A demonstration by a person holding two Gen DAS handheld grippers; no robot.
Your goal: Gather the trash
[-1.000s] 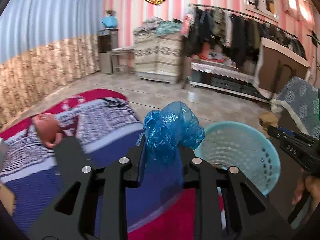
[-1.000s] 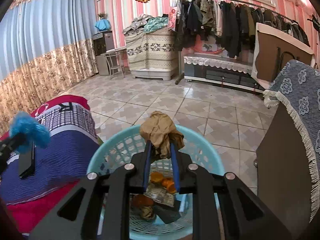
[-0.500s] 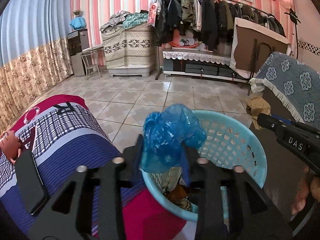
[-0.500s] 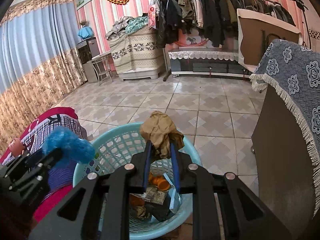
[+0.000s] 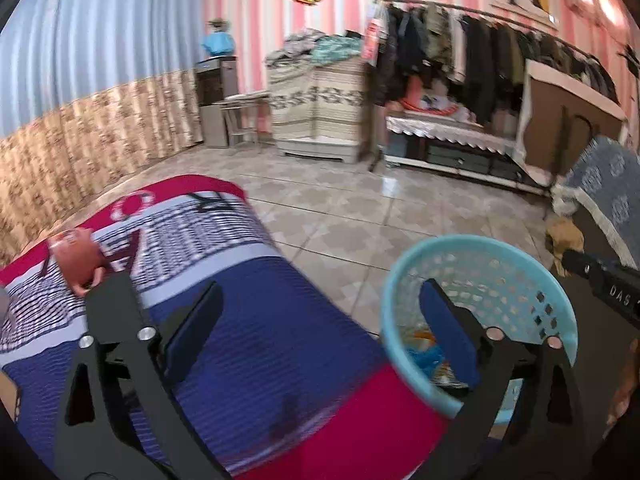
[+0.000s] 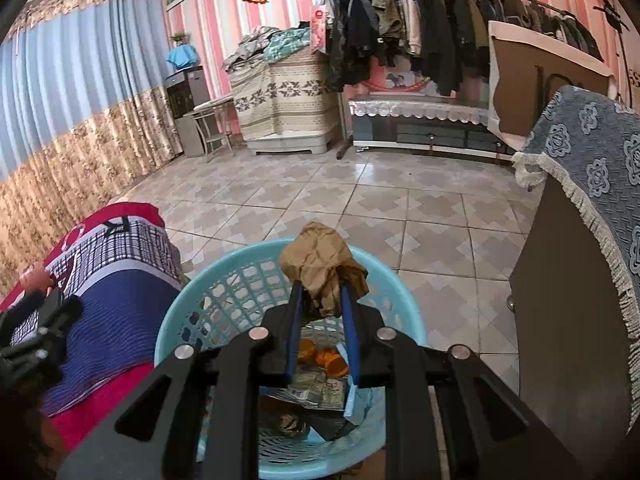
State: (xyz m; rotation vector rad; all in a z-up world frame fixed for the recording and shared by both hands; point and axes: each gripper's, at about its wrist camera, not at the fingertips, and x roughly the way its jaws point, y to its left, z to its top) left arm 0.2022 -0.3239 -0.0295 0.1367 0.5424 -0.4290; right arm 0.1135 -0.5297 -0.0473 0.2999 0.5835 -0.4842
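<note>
I look across a tiled floor (image 6: 384, 208) toward a rail of hanging clothes (image 6: 432, 28) at twelve o'clock on a pink striped wall. A bed under a red, blue and white blanket (image 5: 224, 344) fills my left view from nine to six o'clock. A pale blue plastic basket (image 6: 404, 292) stands on the floor just beside the bed, at six o'clock in my right view and four o'clock in my left.

My left claw (image 5: 320, 320) is opening, its jaws spread wide with nothing between them; one finger hangs over the blanket, the other over the basket's mouth. My right claw (image 6: 322, 300) is clamped on a crumpled brown paper wad (image 6: 320, 264), held above the basket.

Trash lies in the basket bottom: a blue plastic bag (image 5: 428, 356), orange scraps (image 6: 320, 356) and printed paper (image 6: 316, 388). A small pink doll (image 5: 78, 258) lies on the blanket at nine o'clock.
</note>
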